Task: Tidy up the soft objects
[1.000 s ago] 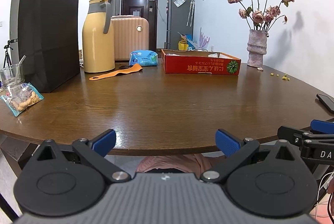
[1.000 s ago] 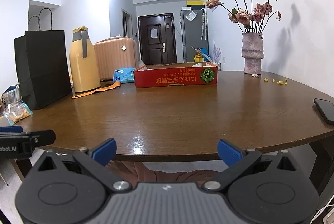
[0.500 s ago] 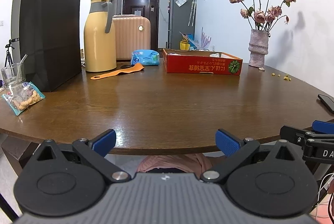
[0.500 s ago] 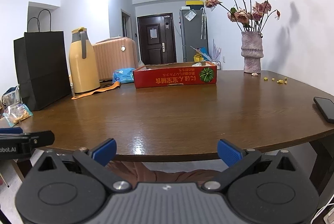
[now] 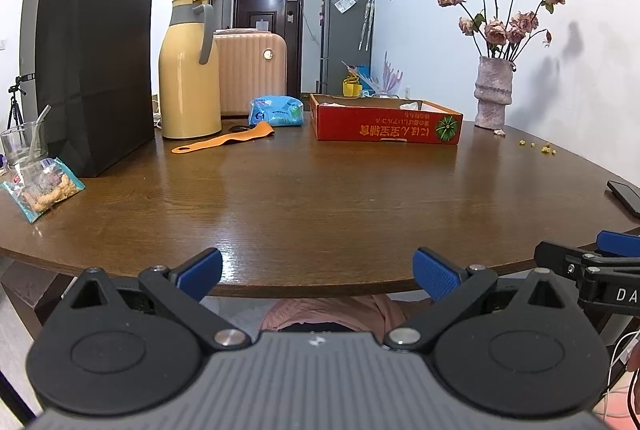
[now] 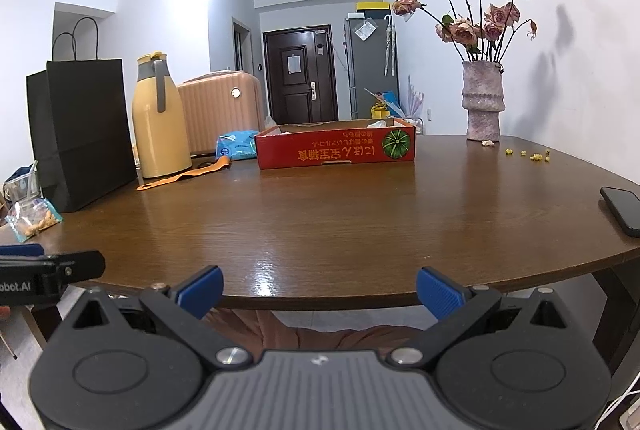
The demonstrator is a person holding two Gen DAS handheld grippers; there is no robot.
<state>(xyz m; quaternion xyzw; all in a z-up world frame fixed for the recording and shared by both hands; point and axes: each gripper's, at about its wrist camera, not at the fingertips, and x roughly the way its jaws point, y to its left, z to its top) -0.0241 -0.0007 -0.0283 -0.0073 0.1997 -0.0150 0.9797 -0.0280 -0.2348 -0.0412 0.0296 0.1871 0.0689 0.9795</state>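
Left tongs [image 5: 318,270]: black linkage arms, two round black discs, a ribbed grey body, silver pivot screws, ribbed blue pads [image 5: 434,272]. Right tongs [image 6: 319,288] look identical, with blue pads [image 6: 200,288] too. White lettering shows on each tool's side bar. White cables trail at the lower right. The person's lap [image 5: 332,314] wears pinkish-brown fabric.

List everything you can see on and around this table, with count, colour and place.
table: 1, brown wood, centre
paper bag: 1, black, left
thermos jug: 1, yellow, beside bag
suitcase: 1, peach, behind jug
blue pack: 1, beside box
orange strap: 1, before jug
cardboard box: 1, red, far centre
vase of dried roses: 1, pink, right
snack bag: 1, left edge
glass: 1, clear, left
phone: 1, black, right edge
left gripper: open
right gripper: open
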